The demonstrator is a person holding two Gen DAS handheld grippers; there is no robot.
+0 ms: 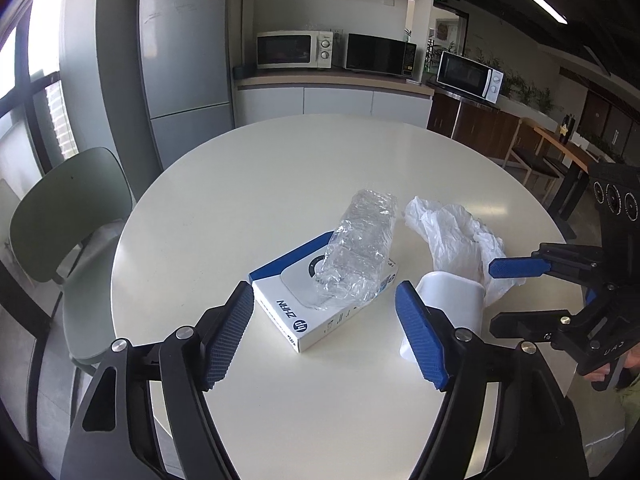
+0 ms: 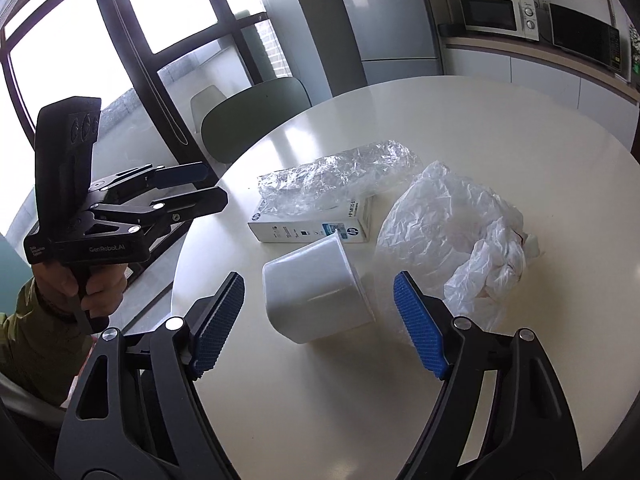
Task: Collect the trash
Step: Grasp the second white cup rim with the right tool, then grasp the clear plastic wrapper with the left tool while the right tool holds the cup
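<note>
On the round white table (image 1: 248,200) lie a white and blue HP box (image 1: 320,316) with crumpled clear plastic wrap (image 1: 360,252) on top, a white plastic tub (image 1: 452,300) on its side, and a crumpled white plastic bag (image 1: 452,236). My left gripper (image 1: 324,336) is open and empty, just short of the box. My right gripper (image 2: 320,324) is open and empty, with the tub (image 2: 320,292) between and just beyond its fingers. The box (image 2: 316,220), wrap (image 2: 336,180) and bag (image 2: 452,228) lie beyond. Each gripper shows in the other's view: the right one (image 1: 496,296), the left one (image 2: 216,186).
A green chair (image 1: 68,216) stands at the table's left edge. A fridge (image 1: 184,60), a counter with microwaves (image 1: 294,50) and a window (image 2: 80,40) are behind. More tables and chairs (image 1: 552,152) stand at the right.
</note>
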